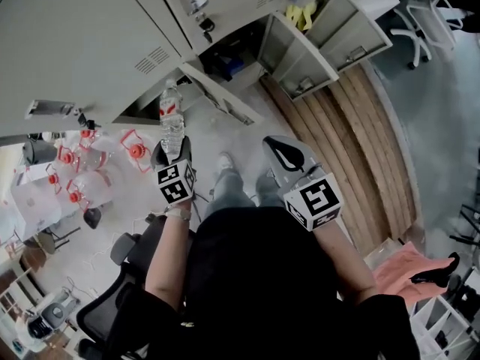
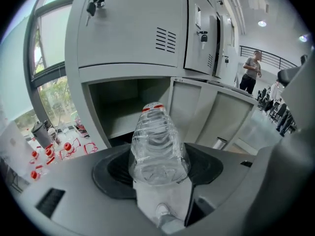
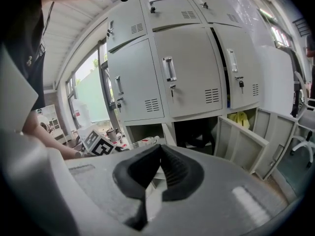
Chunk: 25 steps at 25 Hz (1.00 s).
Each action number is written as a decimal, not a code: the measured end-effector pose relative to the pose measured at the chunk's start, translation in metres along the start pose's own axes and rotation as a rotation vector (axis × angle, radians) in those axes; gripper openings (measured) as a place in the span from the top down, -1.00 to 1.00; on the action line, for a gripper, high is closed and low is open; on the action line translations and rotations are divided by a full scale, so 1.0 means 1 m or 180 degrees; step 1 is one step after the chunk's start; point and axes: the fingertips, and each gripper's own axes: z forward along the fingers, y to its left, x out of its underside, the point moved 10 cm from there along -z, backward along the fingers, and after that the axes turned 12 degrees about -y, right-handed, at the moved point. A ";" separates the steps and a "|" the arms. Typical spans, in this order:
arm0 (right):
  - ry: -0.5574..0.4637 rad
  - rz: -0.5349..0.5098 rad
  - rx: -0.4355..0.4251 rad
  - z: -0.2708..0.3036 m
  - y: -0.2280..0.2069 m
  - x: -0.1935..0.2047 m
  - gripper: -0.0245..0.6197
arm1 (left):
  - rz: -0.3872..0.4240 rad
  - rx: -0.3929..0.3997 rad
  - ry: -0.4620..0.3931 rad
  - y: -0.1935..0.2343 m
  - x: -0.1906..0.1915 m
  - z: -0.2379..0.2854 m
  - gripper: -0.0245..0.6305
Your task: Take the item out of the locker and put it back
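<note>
Two grippers are up in front of the locker (image 1: 90, 43). Our left gripper (image 2: 158, 173) is clamped on the clear bottle (image 2: 157, 136) (its red cap (image 2: 153, 107) points at the locker), just outside the open bottom compartment (image 2: 123, 107). Our right gripper (image 3: 160, 151) hangs empty further right along the locker, jaws pressed together.

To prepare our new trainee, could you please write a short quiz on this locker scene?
1. True or false: the left tongs grip a clear water bottle.
2. Choose: the right tongs are A) open, B) shut and empty, C) shut on a cup.
3. Fill in: the item behind the open locker door is coloured ____.
Key: 1 true; 2 B; 3 yellow.
</note>
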 end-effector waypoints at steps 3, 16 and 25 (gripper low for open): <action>-0.0008 -0.0013 -0.0048 -0.003 -0.003 -0.001 0.93 | -0.0001 0.0051 -0.0016 -0.008 -0.006 -0.019 0.04; -0.0048 0.0006 -0.0229 -0.017 -0.010 -0.007 0.93 | -0.0017 0.0233 -0.0173 -0.033 -0.057 -0.108 0.04; -0.0127 -0.0017 -0.0280 -0.020 -0.011 -0.018 0.93 | -0.0049 0.0262 -0.0393 -0.040 -0.093 -0.148 0.04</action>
